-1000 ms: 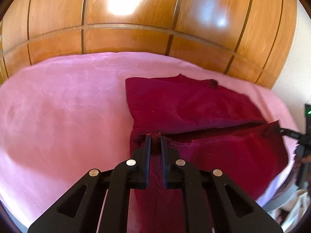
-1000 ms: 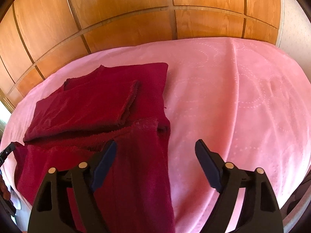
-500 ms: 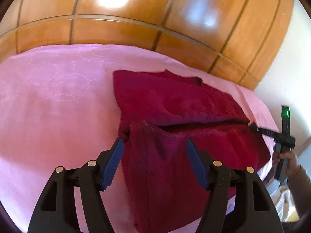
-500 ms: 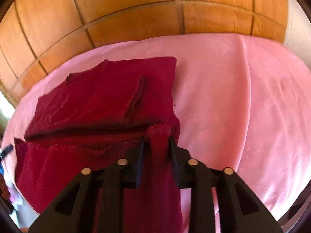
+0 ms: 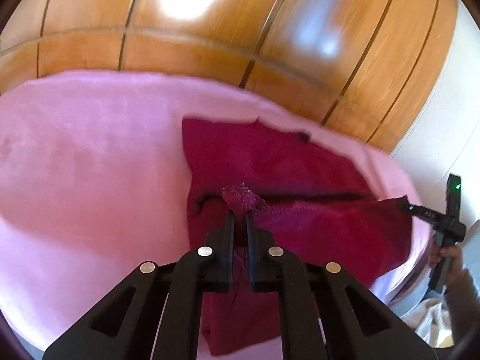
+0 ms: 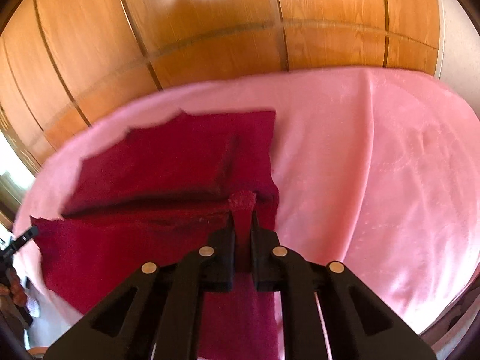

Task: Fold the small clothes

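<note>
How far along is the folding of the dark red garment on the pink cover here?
Done: the far part of the garment already lies doubled and flat on the pink cover. In hand: the left claw and right claw each pinch a corner of the near edge, bunched cloth between the fingers. Left: carrying that edge over the far part and smoothing it flat.
</note>
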The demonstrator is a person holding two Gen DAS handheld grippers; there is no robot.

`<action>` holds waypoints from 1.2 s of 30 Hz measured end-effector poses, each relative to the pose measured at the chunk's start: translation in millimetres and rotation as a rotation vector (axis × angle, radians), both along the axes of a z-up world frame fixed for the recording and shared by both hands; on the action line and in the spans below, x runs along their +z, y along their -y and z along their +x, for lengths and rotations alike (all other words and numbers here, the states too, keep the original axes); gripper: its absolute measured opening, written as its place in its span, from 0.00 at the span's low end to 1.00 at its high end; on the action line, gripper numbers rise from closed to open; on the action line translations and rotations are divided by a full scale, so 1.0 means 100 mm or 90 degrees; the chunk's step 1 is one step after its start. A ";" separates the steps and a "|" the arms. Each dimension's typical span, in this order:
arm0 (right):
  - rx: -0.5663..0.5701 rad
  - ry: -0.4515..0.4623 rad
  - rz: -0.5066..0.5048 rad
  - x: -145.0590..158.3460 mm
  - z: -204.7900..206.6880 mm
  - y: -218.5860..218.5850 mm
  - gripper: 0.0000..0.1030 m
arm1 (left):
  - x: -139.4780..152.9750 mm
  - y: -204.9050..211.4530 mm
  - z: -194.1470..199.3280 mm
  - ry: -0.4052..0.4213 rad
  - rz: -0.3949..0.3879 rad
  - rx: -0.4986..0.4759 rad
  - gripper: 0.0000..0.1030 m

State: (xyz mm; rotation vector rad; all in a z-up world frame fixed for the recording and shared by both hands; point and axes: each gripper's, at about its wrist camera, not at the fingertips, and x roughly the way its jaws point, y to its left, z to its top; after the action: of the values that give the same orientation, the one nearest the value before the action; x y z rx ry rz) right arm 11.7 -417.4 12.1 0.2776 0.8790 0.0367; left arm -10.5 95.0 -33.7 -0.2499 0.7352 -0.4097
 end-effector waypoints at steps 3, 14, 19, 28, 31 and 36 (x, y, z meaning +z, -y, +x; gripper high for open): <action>0.004 0.045 0.035 0.27 0.08 0.02 0.07 | 0.31 -0.03 -0.01 0.051 -0.028 0.002 0.05; -0.047 0.067 0.055 0.30 1.32 0.12 0.07 | 0.66 0.26 1.29 0.118 0.034 0.046 0.05; -0.083 0.060 0.051 0.12 1.86 0.20 0.07 | 0.47 0.30 1.83 0.089 0.063 0.093 0.05; -0.100 -0.095 -0.015 -0.85 2.47 0.21 0.07 | -0.25 0.49 2.58 -0.031 0.161 0.130 0.06; -0.101 -0.096 -0.009 -0.90 2.46 0.24 0.19 | -0.41 0.44 2.64 -0.074 0.161 0.131 0.06; -0.067 -0.058 0.047 -0.59 2.11 0.35 0.52 | -0.33 0.07 2.35 -0.088 0.063 0.159 0.48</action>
State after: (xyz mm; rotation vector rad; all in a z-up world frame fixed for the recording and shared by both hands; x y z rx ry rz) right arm 222.4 -452.7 -46.6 0.3958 0.9534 -0.0413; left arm 224.8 87.5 -66.9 -0.2756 0.8451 -0.1191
